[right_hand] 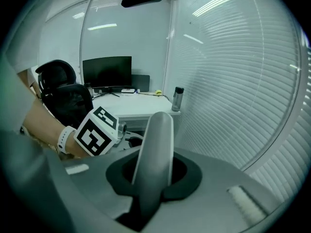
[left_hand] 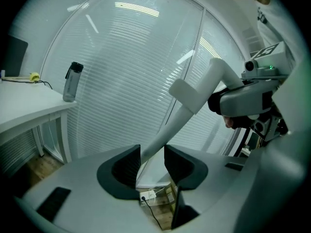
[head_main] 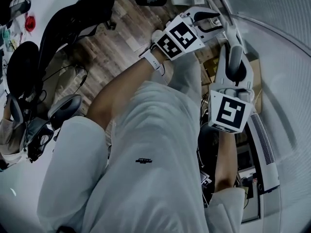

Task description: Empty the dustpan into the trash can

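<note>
Right gripper [right_hand: 153,176] jaws clamp the dustpan handle [right_hand: 156,140] (grey, upright-ish); left gripper [left_hand: 152,166] jaws apart, handle slanting toward 1 o'clock.

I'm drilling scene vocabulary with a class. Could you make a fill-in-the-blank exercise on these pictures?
1. The right gripper is shut on a long pale ____.
2. A drinking ____ stands upright at the end of the white desk nearest the blinds.
3. On the same desk stands a flat black ____ with a dark screen.

Missing words: handle; bottle; monitor.
</note>
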Motion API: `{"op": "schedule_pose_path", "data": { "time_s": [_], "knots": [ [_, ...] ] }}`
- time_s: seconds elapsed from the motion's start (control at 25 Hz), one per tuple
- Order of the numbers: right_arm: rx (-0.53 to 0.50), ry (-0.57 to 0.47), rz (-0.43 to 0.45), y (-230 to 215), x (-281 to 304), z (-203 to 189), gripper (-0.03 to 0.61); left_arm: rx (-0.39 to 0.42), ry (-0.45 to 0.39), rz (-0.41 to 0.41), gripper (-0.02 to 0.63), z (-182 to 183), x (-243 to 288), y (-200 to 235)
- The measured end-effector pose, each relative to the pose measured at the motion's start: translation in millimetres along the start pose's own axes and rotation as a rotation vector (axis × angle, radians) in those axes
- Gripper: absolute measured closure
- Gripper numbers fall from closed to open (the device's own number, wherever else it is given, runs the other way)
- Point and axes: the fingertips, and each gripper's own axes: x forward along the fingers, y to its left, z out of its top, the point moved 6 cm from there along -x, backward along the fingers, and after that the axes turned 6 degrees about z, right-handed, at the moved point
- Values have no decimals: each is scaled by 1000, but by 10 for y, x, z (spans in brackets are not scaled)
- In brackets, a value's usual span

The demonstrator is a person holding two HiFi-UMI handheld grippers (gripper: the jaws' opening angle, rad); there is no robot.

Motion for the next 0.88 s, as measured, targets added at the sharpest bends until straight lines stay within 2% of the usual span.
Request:
{"op": "schedule_pose_path", "data": {
  "time_s": [0.28, 0.48, 0.76, 0.88],
  "knots": [
    [120, 46, -21, -240, 273, -227, 525, -59, 39, 86, 462, -236, -117, 224],
    [135, 73, -15, -292, 524, -354, 523, -1, 72, 138, 463, -339, -264, 306],
    [152, 110, -23, -316, 916, -448, 524, -17, 26, 182, 485, -211, -563, 445],
    [158, 127, -22, -349, 1067, -479, 523, -1, 32, 200, 499, -230, -654, 478]
  ]
}}
